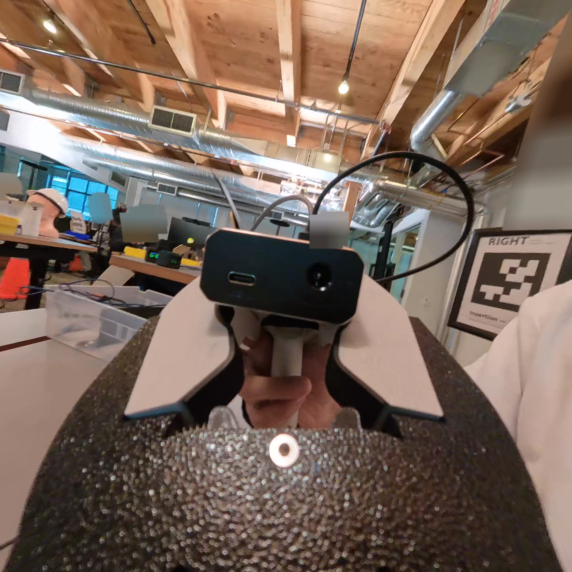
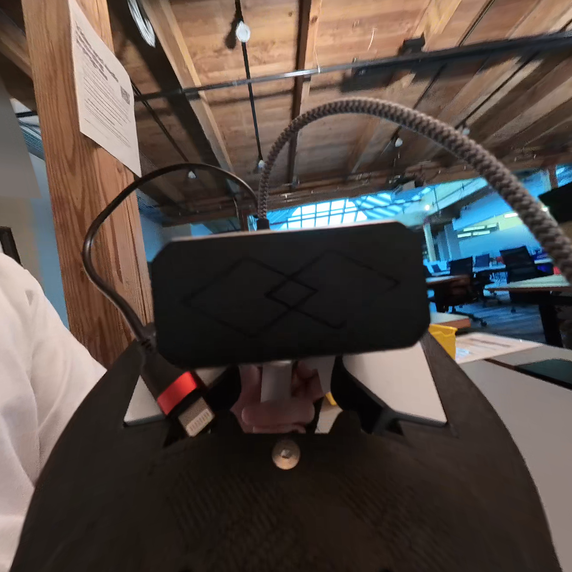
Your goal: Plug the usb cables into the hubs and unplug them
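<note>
A black hub [image 1: 278, 272] is held up in the air between the two grippers, which face each other. In the left wrist view its end face shows an oval port [image 1: 241, 278] and a round socket [image 1: 318, 276]. My left gripper [image 1: 281, 291] has its white fingers [image 1: 185, 340] closed against the hub's sides. In the right wrist view the hub's [image 2: 288, 294] plain end hides the fingertips of my right gripper [image 2: 288, 315]. A braided cable [image 2: 402, 117] and a thin black cable [image 2: 93, 247] run from the hub's top. The black cable's free plug, with a red collar [image 2: 192, 411], lies on the right gripper's left finger.
A hand on a white handle [image 1: 278, 387] shows under the hub. A white sleeve [image 1: 526, 387] is at the right. A clear plastic bin [image 1: 93, 312] stands on a white table [image 1: 31, 387] at the left. A wooden pillar [image 2: 86, 216] stands close at the left of the right view. Only a small space, under 4 cm, lies between the two pairs of fingers.
</note>
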A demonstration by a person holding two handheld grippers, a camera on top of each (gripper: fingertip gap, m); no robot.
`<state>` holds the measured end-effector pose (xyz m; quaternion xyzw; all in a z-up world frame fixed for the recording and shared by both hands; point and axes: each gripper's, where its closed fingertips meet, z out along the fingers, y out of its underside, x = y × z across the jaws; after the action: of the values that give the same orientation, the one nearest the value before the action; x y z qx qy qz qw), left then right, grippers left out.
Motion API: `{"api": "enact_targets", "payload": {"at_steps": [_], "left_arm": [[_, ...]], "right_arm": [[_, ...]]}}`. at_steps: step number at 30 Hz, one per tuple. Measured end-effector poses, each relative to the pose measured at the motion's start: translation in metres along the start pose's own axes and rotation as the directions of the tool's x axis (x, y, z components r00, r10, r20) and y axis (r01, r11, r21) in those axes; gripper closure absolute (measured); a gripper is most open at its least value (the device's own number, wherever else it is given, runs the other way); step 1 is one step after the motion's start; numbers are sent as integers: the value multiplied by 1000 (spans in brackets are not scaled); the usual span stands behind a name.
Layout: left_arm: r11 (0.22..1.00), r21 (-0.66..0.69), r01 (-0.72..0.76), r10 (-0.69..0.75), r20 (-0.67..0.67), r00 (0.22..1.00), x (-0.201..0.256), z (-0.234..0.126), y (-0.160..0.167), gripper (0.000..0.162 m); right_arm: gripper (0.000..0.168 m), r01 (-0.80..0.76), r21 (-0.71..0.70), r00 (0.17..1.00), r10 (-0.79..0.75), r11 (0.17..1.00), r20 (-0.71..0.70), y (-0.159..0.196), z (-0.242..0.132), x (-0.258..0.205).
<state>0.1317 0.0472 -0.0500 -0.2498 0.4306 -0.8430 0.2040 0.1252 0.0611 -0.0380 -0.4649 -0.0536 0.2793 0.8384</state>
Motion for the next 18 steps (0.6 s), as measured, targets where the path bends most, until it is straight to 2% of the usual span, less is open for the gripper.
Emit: {"api": "enact_targets", "payload": {"at_steps": [1,3,6,10,12,15,18], "left_arm": [[1000,-17,-16,16,20,1000,-3,-1,-2,97],[998,-30,-47,49,55,997,-8,-2,-9,98],[998,-19,-63,64,84,994,-14,-4,-28,100],[994,-32,-105,108,132,985,-20,-10,-44,100],[990,-47,-135,141,165,976,-23,-14,-52,101],[986,-97,-136,153,188,970,-25,-18,-57,101],[964,-208,-167,208,196,958,-26,-18,-53,101]], "right_arm": [[61,-14,-19,1000,14,1000,-19,1,0,4],[85,-43,-98,999,40,994,-32,9,-2,10],[82,-28,-290,999,18,957,-40,36,-8,16],[86,43,-267,990,-76,963,-115,33,-10,28],[78,20,-271,988,-60,962,-143,33,-13,35],[79,15,-191,982,-50,981,-182,17,-19,43],[75,51,-274,972,-111,960,-207,16,-30,52]]}}
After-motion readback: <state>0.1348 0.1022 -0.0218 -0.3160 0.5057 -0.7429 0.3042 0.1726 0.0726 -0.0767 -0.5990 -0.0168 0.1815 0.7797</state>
